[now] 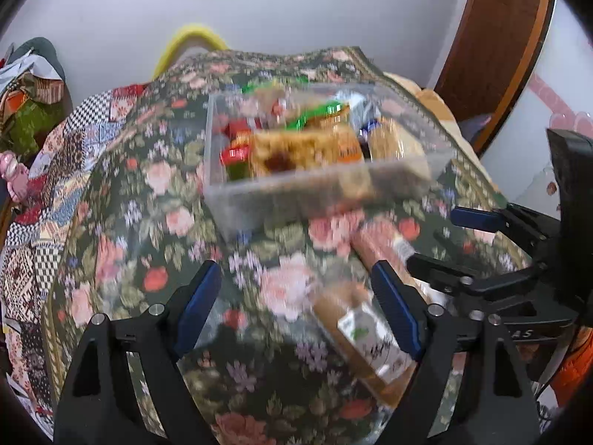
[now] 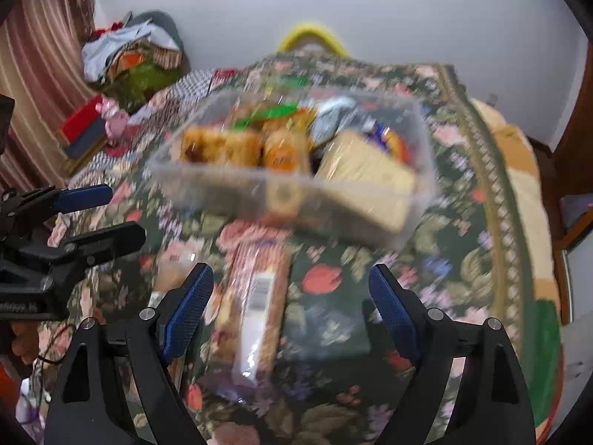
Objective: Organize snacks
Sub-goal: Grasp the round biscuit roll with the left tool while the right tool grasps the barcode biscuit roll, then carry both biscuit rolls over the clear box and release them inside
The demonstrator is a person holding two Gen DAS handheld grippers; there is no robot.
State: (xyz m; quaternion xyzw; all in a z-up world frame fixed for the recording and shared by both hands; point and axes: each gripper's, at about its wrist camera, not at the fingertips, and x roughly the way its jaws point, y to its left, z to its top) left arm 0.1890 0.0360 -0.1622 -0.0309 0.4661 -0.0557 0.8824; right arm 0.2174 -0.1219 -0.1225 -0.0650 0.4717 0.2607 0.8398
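A clear plastic box (image 1: 318,185) (image 2: 237,193) full of snack packets stands on the flowered tablecloth (image 1: 148,244). In front of it lie two loose packets. A brown one with a white label (image 1: 367,341) lies below my left gripper (image 1: 296,296), near its right finger; the jaws are open and hold nothing. A long biscuit packet (image 2: 255,307) (image 1: 381,244) lies under my right gripper (image 2: 292,293), nearer its left finger; this one too is open and holds nothing. Each gripper shows in the other's view: right gripper (image 1: 441,241), left gripper (image 2: 122,215). Both views are blurred.
A yellow chair back (image 1: 192,37) rises behind the table. A patchwork blanket (image 1: 55,170) and a heap of clothes (image 2: 126,55) lie to the left. A wooden door (image 1: 493,48) stands at the right, and the table edge runs down the right side (image 2: 511,230).
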